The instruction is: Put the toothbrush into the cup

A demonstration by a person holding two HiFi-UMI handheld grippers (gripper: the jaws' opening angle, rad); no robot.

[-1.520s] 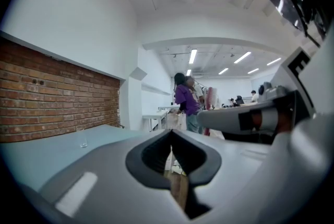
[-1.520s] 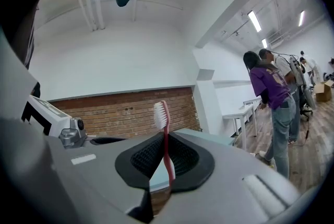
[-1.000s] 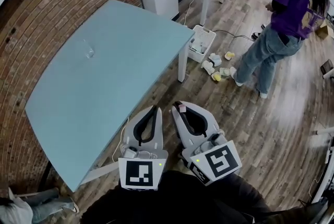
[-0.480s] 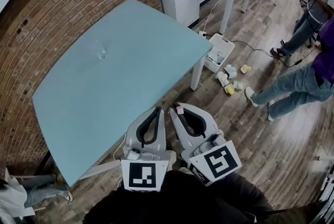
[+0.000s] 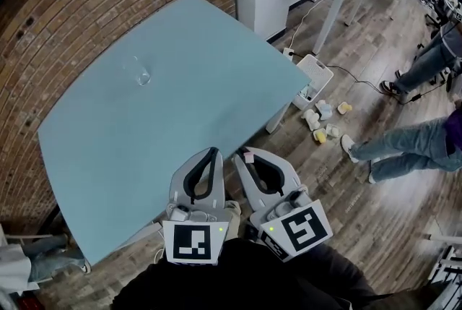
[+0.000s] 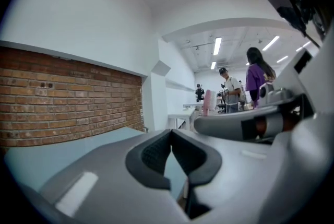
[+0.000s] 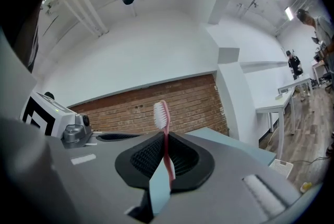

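One cup [image 5: 142, 75] on the counter [image 5: 180, 113]; beside the counter, two grippers: left gripper [image 5: 212, 155] closed, empty; right gripper [image 5: 247, 157] closed on one toothbrush [image 7: 167, 147].

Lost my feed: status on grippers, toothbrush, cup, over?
Right gripper shut on toothbrush, bristles up. Left gripper shut, empty. Cup alone on table, grippers short of it. Nothing in the way.

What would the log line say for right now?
right claw: shut on toothbrush | left claw: shut, empty | cup: on table, not reached
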